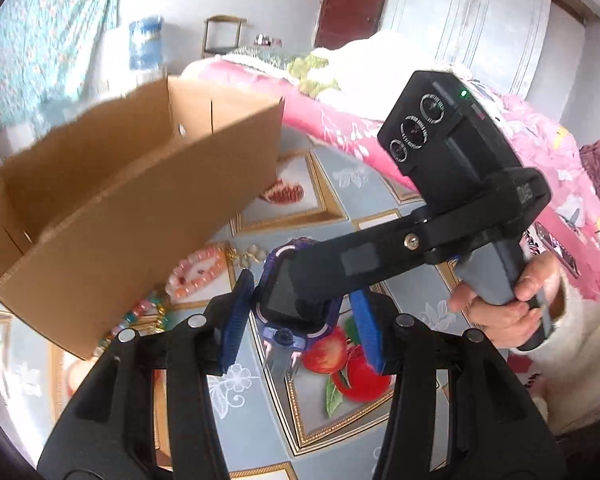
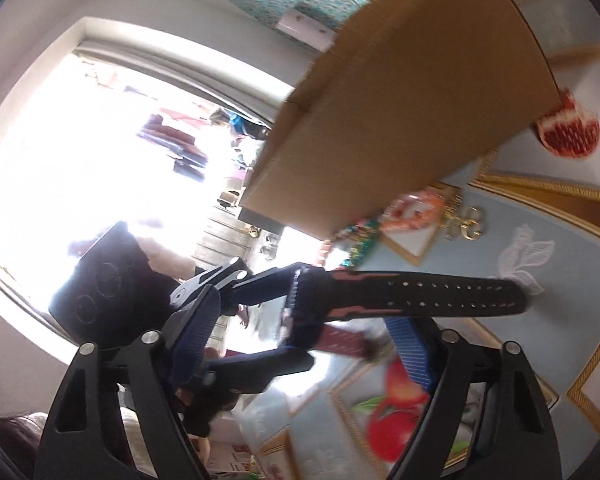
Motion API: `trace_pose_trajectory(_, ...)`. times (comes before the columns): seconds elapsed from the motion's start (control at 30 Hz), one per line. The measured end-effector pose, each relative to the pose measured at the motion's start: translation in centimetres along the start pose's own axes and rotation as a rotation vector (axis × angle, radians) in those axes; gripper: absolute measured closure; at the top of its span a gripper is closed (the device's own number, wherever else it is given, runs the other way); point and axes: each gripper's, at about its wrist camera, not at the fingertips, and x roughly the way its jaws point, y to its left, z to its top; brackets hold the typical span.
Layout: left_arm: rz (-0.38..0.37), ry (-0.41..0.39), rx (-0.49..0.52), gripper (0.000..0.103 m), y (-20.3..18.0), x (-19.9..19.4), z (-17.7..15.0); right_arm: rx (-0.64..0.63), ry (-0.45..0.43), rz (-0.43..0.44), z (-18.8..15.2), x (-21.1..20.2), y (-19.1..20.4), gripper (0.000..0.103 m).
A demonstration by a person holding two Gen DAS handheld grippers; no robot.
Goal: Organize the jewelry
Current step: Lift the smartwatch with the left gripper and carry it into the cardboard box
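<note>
Purple smartwatch (image 1: 290, 300) (dark screen), black perforated strap.

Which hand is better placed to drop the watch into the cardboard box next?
Left. Its tongs already clamp the watch by its case, and the open cardboard box stands just beside them. The right tongs stand open, with only the strap between them.

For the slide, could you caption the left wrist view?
Left gripper holds a purple smartwatch beside the cardboard box.

Pink floral bedding (image 1: 380, 128), dark red door (image 1: 356, 0), fruit-printed tablecloth (image 1: 328, 184), bright window (image 2: 112, 152), teal floral curtain (image 1: 48, 28)
</note>
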Motion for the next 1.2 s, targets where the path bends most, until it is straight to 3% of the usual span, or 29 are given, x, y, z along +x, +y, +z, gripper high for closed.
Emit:
trace_pose_trajectory(0.07,0.011,-0.03,0.005,0.056,-0.4,-1.1,0.3,-0.046,0.019,-0.03,0.1,-0.3,1.9,0.038)
trace_pose_trajectory(0.23,0.094,-0.129,0.08,0.056,-2.1,-4.8,2.2,-0.149,0.031,-0.054,1.5,-0.8,6.6,0.048)
trace_pose_trajectory(0.4,0.244,-0.196,0.19,0.056,-1.8,-8.0,6.3,-0.344,0.041,-0.101,6.1,-1.3,13.3,0.05)
trace_pose_trajectory(0.53,0.342,-0.167,0.227,0.062,1.5,-8.3,10.2,-0.432,0.069,-0.111,11.9,0.0,16.8,0.05)
trace_pose_trajectory(0.63,0.351,-0.128,0.192,0.064,4.8,-8.1,12.2,-0.376,0.098,-0.07,15.6,1.5,16.6,0.05)
trace_pose_trajectory(0.77,0.349,-0.047,0.147,0.074,9.2,-5.2,13.2,-0.191,0.147,0.005,19.8,5.1,11.8,0.05)
trace_pose_trajectory(0.83,0.335,-0.013,0.122,0.083,11.0,-3.6,13.4,-0.122,0.16,0.014,20.6,6.6,9.6,0.051)
trace_pose_trajectory(1.1,0.243,0.097,-0.003,0.083,16.8,0.9,13.3,0.026,0.214,-0.011,21.6,11.1,3.3,0.052)
trace_pose_trajectory(1.2,0.265,0.139,0.004,0.083,17.6,1.7,13.2,0.094,0.225,0.02,22.2,12.1,1.5,0.052)
